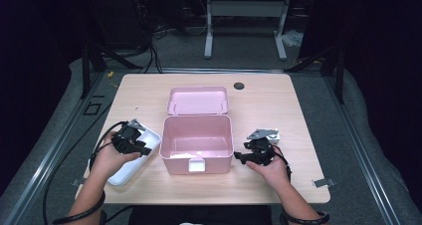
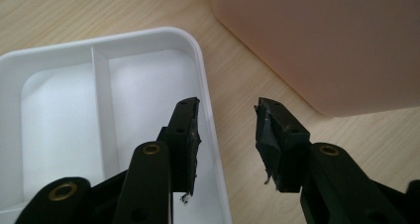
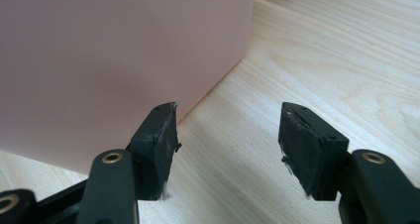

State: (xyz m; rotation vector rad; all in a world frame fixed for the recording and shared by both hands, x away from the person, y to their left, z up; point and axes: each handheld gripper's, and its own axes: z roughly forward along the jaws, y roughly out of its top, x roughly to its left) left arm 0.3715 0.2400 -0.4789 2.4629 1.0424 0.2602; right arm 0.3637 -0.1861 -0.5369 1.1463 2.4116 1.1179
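Left gripper (image 2: pixel 225 149) parted over white tray (image 2: pixel 59 115) rim; right gripper (image 3: pixel 228 149) parted beside open pink box (image 1: pixel 198 140), mid-worktop.

pink box (image 1: pixel 197 144): mid-table, lid (image 1: pixel 198 100) open, tipped back | white tray (image 1: pixel 135 158): divided, touching box's left side

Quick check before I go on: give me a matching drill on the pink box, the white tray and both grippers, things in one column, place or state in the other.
Things:
1. pink plastic box
2. white divided plastic tray
3. left gripper
4. right gripper

Places or states:
A. open, above the wooden table, right of the box
B. lid swung back, middle of table
C. open, one jaw over the tray's edge
D. left of the box, empty where visible

Pairs: 1-B, 2-D, 3-C, 4-A
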